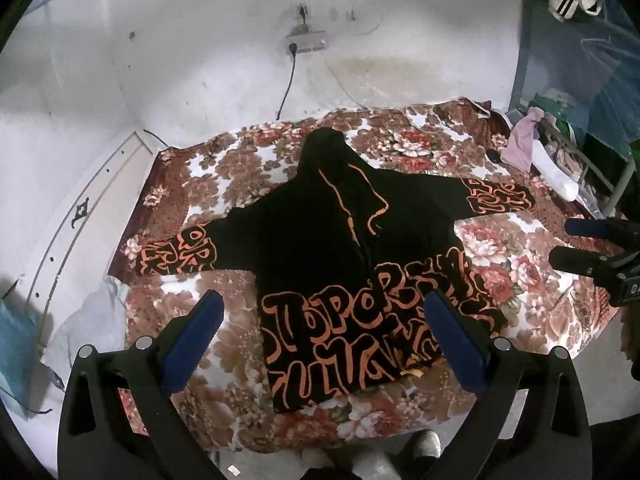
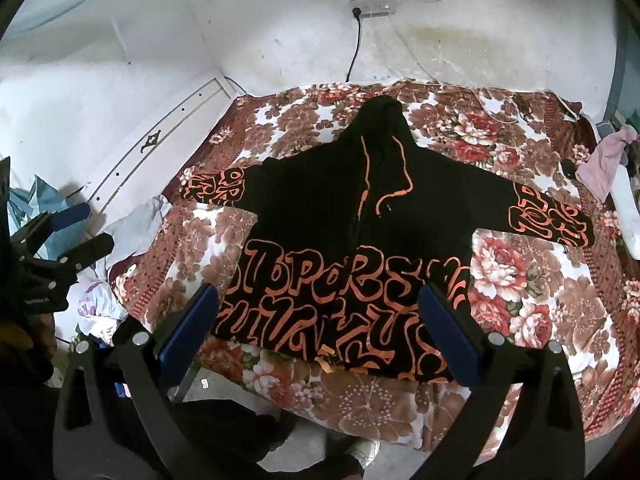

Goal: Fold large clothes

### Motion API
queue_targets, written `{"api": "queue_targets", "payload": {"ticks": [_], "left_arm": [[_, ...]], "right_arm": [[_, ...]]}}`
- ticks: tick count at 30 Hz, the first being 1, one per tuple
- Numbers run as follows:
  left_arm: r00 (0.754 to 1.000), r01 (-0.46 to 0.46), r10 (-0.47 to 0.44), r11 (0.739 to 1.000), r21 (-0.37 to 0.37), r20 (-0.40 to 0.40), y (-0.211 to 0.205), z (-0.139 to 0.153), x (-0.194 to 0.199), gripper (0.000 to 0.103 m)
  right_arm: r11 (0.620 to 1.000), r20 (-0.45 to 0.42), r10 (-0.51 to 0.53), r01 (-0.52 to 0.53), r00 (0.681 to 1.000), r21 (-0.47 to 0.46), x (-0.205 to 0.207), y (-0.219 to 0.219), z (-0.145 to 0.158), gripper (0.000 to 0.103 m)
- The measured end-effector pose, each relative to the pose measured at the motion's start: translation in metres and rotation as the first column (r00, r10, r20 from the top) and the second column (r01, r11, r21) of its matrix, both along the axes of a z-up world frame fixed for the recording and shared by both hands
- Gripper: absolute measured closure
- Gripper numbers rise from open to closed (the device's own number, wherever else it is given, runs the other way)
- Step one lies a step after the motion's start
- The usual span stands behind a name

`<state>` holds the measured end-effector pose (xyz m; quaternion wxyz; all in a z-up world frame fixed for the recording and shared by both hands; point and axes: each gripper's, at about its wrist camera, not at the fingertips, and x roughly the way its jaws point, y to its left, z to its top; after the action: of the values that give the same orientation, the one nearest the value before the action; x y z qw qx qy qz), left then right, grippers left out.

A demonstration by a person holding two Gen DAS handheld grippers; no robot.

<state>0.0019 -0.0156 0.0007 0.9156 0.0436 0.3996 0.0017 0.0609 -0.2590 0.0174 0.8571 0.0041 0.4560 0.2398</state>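
Observation:
A black hoodie (image 1: 320, 232) (image 2: 340, 208) with orange lettering lies flat and face up on a floral blanket (image 1: 240, 364) (image 2: 520, 280). Its sleeves are spread to both sides, the hood points to the far wall and the hem is nearest me. My left gripper (image 1: 324, 336) hovers open above the hem, holding nothing; it also shows at the left edge of the right wrist view as the left gripper (image 2: 98, 226). My right gripper (image 2: 320, 328) hangs open over the hem too, empty, and appears at the right edge as the right gripper (image 1: 568, 244).
A wall socket with a black cable (image 1: 306, 42) (image 2: 370, 6) sits behind the bed. A pink cloth (image 1: 520, 140) (image 2: 604, 164) and a white object (image 1: 556, 172) lie at the right. Pale cloths (image 1: 92, 320) (image 2: 136, 224) lie left of the bed. A person's shoe (image 1: 428, 444) stands below.

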Motion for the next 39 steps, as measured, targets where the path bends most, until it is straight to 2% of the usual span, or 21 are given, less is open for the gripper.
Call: {"api": "queue_targets", "payload": {"ticks": [4,18,22,24,28,36,39], "left_arm": [[1.000,-0.007,0.007,1.000,-0.017,-0.007,0.001,-0.003,-0.001,0.005],[1.000,-0.010,0.010,1.000,0.002,-0.015,-0.004,-0.006,0.001,0.005],[1.000,-0.025,0.025,1.000,0.009,-0.015,-0.013,-0.002,0.005,0.005],[0.999,-0.034,0.034,0.999,-0.015,-0.010,-0.018,0.000,0.006,0.005],[0.998,-0.061,0.060,0.998,-0.015,-0.030,-0.032,-0.005,0.011,0.005],[0.996,-0.055,0.055,0.998,-0.003,-0.067,-0.036,-0.007,0.046,0.005],[0.992,-0.045,0.035,0.996,-0.080,-0.123,-0.019,-0.020,0.076,0.005]], "right_arm": [[1.000,-0.002,0.002,-0.002,1.000,0.001,0.000,-0.002,0.001,0.005],[1.000,-0.004,0.004,-0.004,1.000,0.004,0.003,-0.007,0.001,0.005],[1.000,-0.010,0.013,-0.013,1.000,0.016,0.006,-0.020,0.004,0.005],[1.000,-0.011,0.021,-0.021,1.000,0.022,0.009,-0.027,0.005,0.005],[0.998,-0.003,0.065,-0.065,0.998,-0.018,0.016,-0.033,0.003,0.005],[0.998,-0.034,0.064,-0.064,0.997,0.005,0.053,-0.027,-0.009,0.005],[0.999,-0.038,0.046,-0.047,0.998,-0.017,0.075,-0.017,-0.018,0.005]]}}
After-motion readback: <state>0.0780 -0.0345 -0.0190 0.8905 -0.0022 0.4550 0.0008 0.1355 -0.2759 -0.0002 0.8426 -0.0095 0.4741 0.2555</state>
